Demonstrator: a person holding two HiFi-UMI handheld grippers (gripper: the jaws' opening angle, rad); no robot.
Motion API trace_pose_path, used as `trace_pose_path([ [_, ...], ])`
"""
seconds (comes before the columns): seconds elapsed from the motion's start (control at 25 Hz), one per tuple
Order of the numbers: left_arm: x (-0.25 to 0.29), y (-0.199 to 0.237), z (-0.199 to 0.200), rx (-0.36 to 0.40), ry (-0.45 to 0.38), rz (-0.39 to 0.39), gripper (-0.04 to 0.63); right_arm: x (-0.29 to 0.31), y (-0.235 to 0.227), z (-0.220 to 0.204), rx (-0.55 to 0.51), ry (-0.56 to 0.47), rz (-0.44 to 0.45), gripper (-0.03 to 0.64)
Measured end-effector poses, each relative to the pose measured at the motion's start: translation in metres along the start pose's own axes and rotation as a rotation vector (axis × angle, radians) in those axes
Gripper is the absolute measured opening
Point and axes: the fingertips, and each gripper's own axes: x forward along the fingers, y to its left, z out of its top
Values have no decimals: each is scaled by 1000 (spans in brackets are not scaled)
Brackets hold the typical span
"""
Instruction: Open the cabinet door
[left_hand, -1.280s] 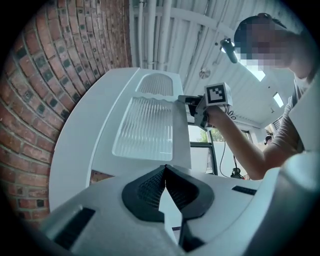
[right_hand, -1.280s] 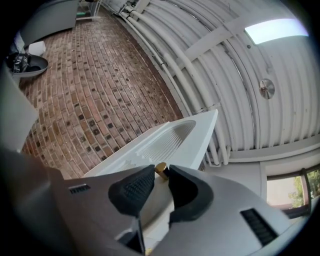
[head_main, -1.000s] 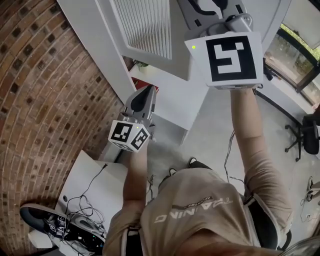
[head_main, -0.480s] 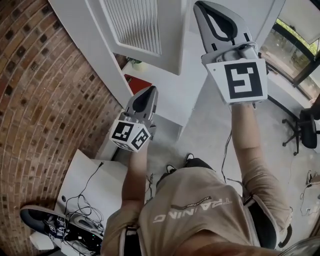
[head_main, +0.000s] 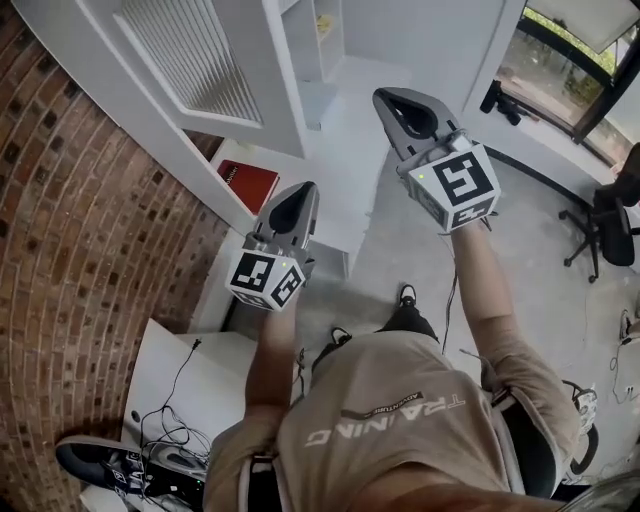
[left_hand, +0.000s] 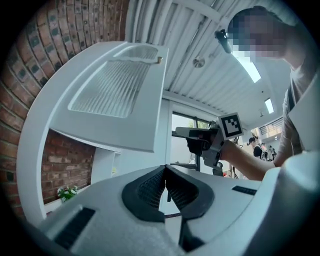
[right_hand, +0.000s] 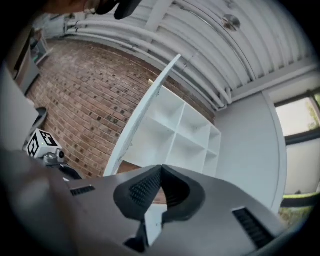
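The white cabinet door (head_main: 195, 60), with a ribbed glass panel, stands swung open at the upper left of the head view. Behind it the white cabinet (head_main: 322, 40) shows open shelves. My left gripper (head_main: 303, 190) hangs below the door's free edge, shut and empty. My right gripper (head_main: 388, 96) is out in front of the cabinet, apart from the door, shut with nothing between its pads. In the left gripper view the door (left_hand: 117, 87) looms above my shut left gripper (left_hand: 165, 171). In the right gripper view the door (right_hand: 145, 107) is edge-on beside the shelves (right_hand: 182, 135), beyond my shut right gripper (right_hand: 161, 171).
A curved brick wall (head_main: 70, 250) runs along the left. A red book (head_main: 247, 185) lies on the low shelf under the door, and a small plant (left_hand: 66, 192) stands there too. Cables and shoes (head_main: 150, 450) lie at the lower left; an office chair (head_main: 610, 225) stands at the right.
Both grippers have come down and away from the door, the right one much farther. The right gripper's jaws have closed. The door now sits higher and farther left in the view.
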Motion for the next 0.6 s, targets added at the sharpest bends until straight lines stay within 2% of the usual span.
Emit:
trace_pose_path([
  [0.08,14,-6,-6,15,9,9,9,-2,-3,-25,61,9,37,12],
  [0.24,39,-5,-16,5,15,86,9,2,-15,-69,91,28,99,12],
  [0.4,63,4,-35,-32,44,197,9,13,-22,-114,130,52,238,12],
  [0.6,102,4,-54,2,88,338,9,19,-41,-157,179,75,389,12],
])
